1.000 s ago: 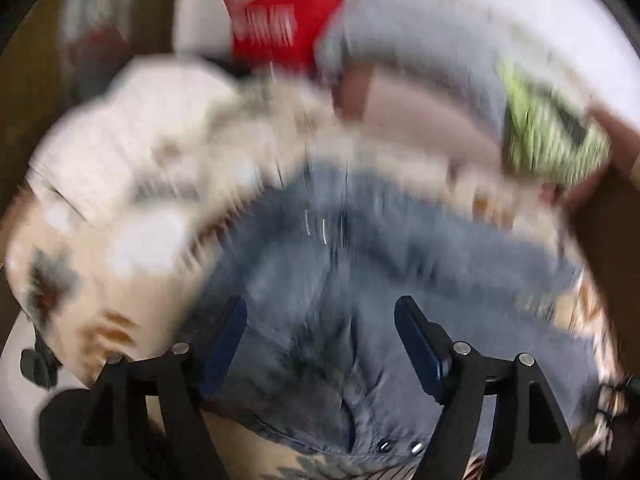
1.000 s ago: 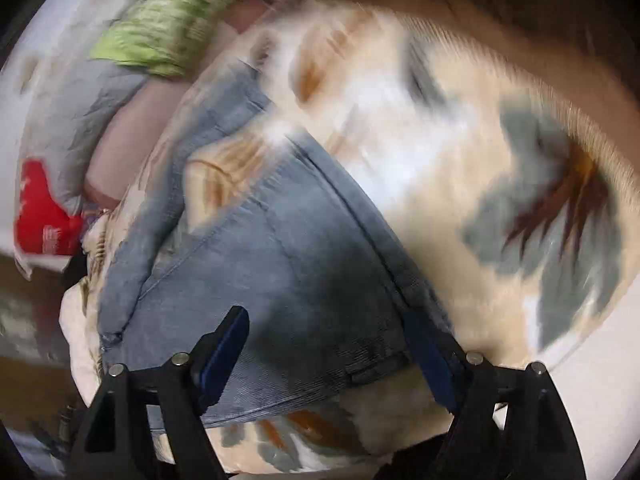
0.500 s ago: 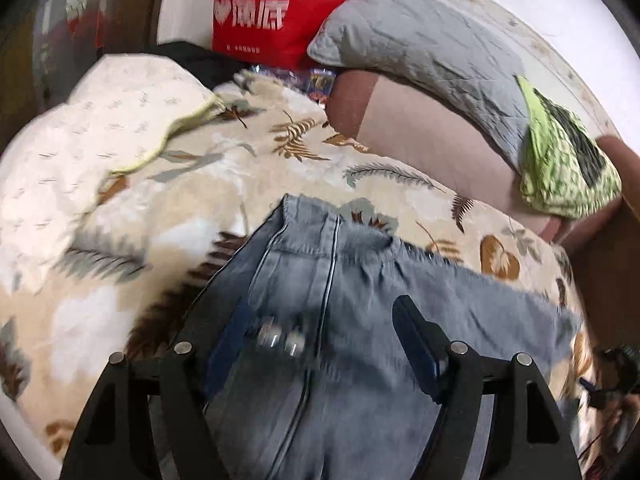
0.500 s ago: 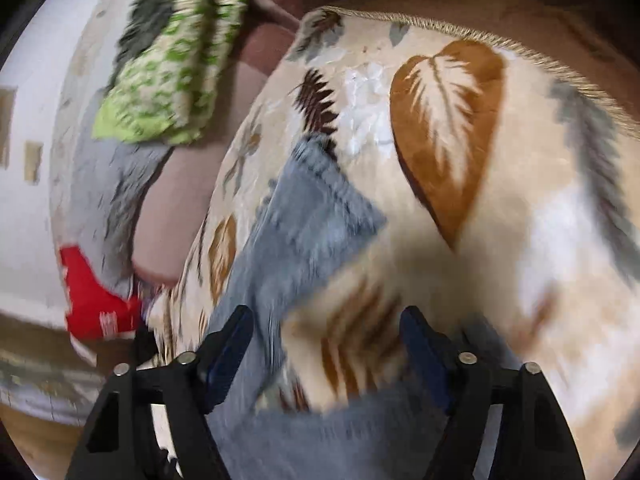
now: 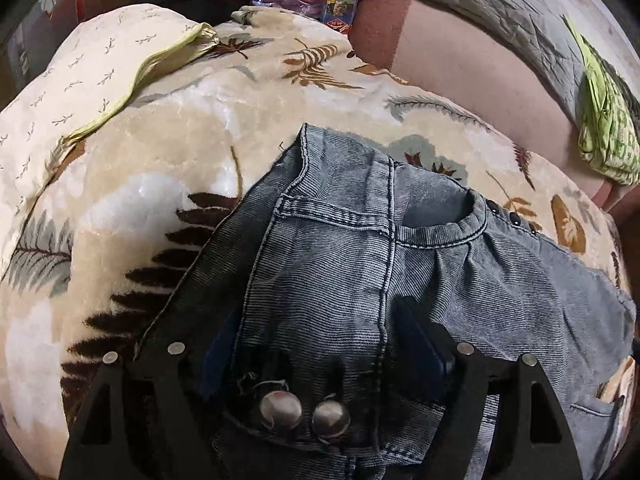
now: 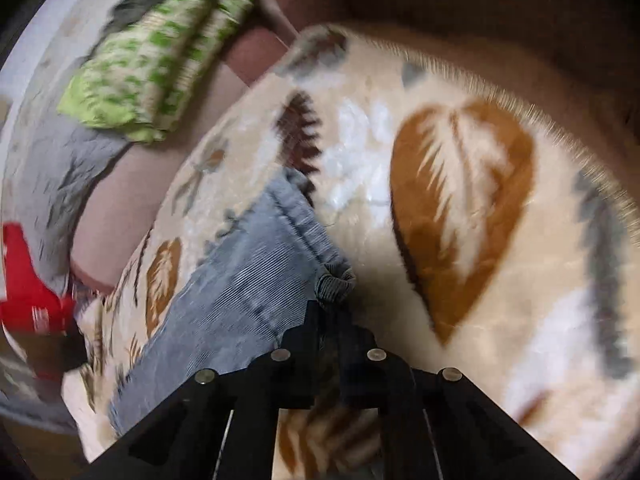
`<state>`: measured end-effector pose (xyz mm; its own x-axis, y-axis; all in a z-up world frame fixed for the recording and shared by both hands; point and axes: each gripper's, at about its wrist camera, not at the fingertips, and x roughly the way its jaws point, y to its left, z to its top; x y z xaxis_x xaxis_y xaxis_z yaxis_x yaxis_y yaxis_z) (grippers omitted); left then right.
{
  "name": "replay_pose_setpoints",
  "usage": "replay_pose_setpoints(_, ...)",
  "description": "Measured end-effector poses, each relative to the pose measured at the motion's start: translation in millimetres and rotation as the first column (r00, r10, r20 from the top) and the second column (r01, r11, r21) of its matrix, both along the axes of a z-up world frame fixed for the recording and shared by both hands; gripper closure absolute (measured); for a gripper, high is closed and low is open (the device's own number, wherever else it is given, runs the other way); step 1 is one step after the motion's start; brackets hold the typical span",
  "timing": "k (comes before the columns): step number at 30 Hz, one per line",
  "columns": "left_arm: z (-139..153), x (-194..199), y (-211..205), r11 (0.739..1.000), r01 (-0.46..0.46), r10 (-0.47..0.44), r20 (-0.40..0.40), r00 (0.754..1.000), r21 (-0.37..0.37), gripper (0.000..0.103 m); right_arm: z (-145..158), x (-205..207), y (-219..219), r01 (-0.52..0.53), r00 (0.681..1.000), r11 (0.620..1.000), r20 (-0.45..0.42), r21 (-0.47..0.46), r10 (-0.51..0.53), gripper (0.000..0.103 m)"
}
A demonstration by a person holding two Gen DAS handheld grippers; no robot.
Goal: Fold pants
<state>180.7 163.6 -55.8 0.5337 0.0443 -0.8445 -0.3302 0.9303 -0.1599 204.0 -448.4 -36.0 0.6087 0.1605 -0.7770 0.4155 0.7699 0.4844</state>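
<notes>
Two round metal snaps [image 5: 304,411] on ribbed denim pants [image 5: 340,264].

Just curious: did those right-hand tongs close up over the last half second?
Yes. The right tongs have shut on the jeans hem, above the leaf blanket.

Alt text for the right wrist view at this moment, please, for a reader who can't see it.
The right gripper, jaws closed, pinches the bunched hem of a blue-grey pair of jeans lying on a cream leaf-print blanket. Behind, blurred by motion, lie a green patterned cloth, a grey quilt and something red.
</notes>
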Motion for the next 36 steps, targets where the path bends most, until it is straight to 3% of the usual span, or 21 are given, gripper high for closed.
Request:
replay_pose_setpoints(2,0,2,2,1.0,0.009,-0.009,-0.006,1.0,-0.001,0.024,9,-20,-3,0.004,1.0,0.999,-0.002,-0.049,-0.004,0.095)
replay_pose_setpoints(4,1,3,3,1.0,0.007,-0.007,-0.016,1.0,-0.008,0.024,-3,-24,-2,-0.034,0.996,0.994,-0.09,-0.105,0.025,0.092)
replay_pose_setpoints(5,2,5,6,1.0,0.003,-0.004,-0.021,1.0,-0.017,0.024,-25,-19,-1,-0.09,0.978,0.991,-0.196,-0.103,0.068,0.087)
replay_pose_setpoints(6,4,6,8,1.0,0.0,-0.001,-0.025,1.0,-0.031,0.024,-36,-18,-2,-0.102,0.972,0.991,-0.219,-0.088,0.081,0.086)
replay_pose_setpoints(8,13,3,14,0.997,-0.011,0.01,-0.017,1.0,-0.071,0.024,-28,-21,-4,-0.1,0.983,0.991,-0.163,-0.091,0.085,0.08)
replay_pose_setpoints(9,18,3,18,0.997,-0.017,0.016,-0.005,1.0,-0.078,0.024,-21,-23,-6,-0.088,0.987,0.992,-0.141,-0.09,0.074,0.056)
replay_pose_setpoints(11,34,1,29,0.996,-0.026,0.029,0.036,0.999,-0.08,0.024,-4,-32,-11,-0.04,0.996,0.992,-0.09,-0.119,0.029,0.026)
replay_pose_setpoints(13,44,1,40,0.996,-0.054,0.059,0.062,0.996,-0.077,0.024,16,-33,-11,-0.039,0.999,0.993,-0.015,-0.114,0.037,0.026)
replay_pose_setpoints(17,46,15,59,0.987,-0.106,0.114,0.062,0.992,-0.123,0.024,29,-26,5,-0.144,0.984,0.989,0.111,0.018,0.141,0.026)
replay_pose_setpoints(19,38,29,60,0.98,-0.095,0.104,0.046,0.993,-0.176,0.024,13,-10,19,-0.187,0.979,0.981,0.093,0.061,0.181,0.026)
replay_pose_setpoints(20,35,35,60,0.977,-0.09,0.099,0.037,0.994,-0.196,0.024,-5,2,21,-0.193,0.981,0.979,0.026,0.068,0.191,0.025)
replay_pose_setpoints(21,33,43,61,0.973,-0.084,0.092,0.026,0.995,-0.215,0.024,-35,14,23,-0.187,0.973,0.977,-0.116,0.098,0.198,0.026)
replay_pose_setpoints(22,32,48,60,0.971,-0.077,0.085,0.024,0.996,-0.228,0.024,-40,14,23,-0.179,0.975,0.979,-0.118,0.1,0.19,0.027)
replay_pose_setpoints(25,32,71,64,0.968,-0.068,0.077,0.026,0.997,-0.242,0.024,-13,18,32,-0.245,0.968,0.969,-0.047,0.033,0.246,0.027)
replay_pose_setpoints(31,17,100,68,0.952,-0.061,0.063,-0.001,0.998,-0.3,0.025,20,61,2,-0.181,0.983,0.983,0.009,-0.012,0.181,0.027)
replay_pose_setpoints(36,9,110,65,0.961,-0.045,0.043,-0.014,0.999,-0.272,0.027,23,115,-8,-0.201,0.979,0.978,0.002,-0.05,0.202,0.03)
